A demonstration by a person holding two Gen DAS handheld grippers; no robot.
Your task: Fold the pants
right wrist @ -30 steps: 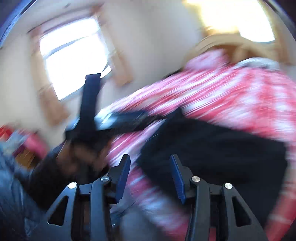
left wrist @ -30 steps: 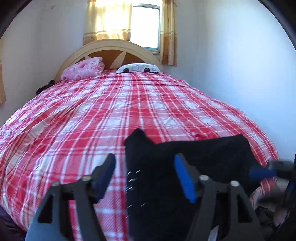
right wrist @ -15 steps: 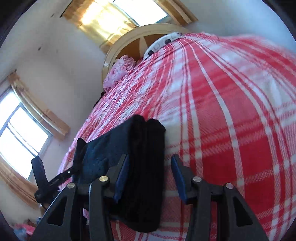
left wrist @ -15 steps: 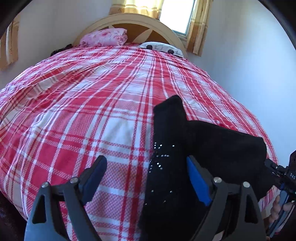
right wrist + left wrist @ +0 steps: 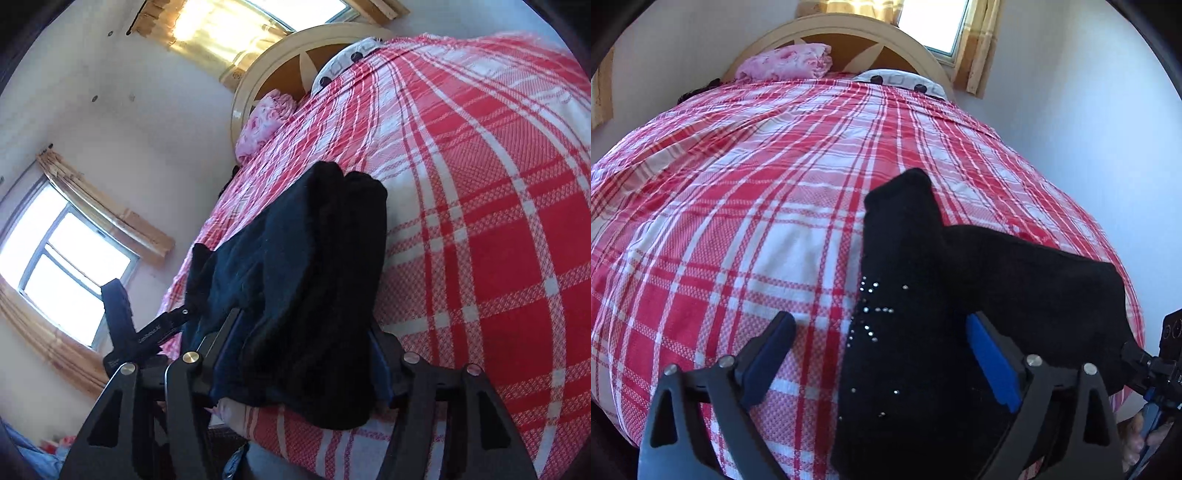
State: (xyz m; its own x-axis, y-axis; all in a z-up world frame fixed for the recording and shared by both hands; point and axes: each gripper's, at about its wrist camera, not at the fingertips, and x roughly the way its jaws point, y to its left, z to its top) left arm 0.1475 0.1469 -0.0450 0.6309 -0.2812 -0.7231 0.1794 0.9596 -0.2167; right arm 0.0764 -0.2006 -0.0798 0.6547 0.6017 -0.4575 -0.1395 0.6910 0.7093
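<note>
Black pants (image 5: 923,295) with small shiny studs lie folded near the foot edge of the bed, also in the right wrist view (image 5: 306,280). My left gripper (image 5: 882,365) is open; the studded end of the pants lies between its fingers, nearer the right finger. My right gripper (image 5: 306,365) straddles the other end of the pants at the bed's edge; the cloth hides its fingertips, and the fingers stand wide apart around the bundle. The right gripper also shows at the far right of the left wrist view (image 5: 1160,369).
The bed has a red and white plaid cover (image 5: 757,221). A pink pillow (image 5: 786,66) and a white patterned pillow (image 5: 901,79) lie at the headboard (image 5: 849,37). A white wall (image 5: 1089,129) runs along the bed's right side. Curtained windows (image 5: 70,284) are in view.
Both grippers have moved in low over the pants. The right gripper, beside the folded end before, now has the cloth between its fingers. The left gripper has come closer.
</note>
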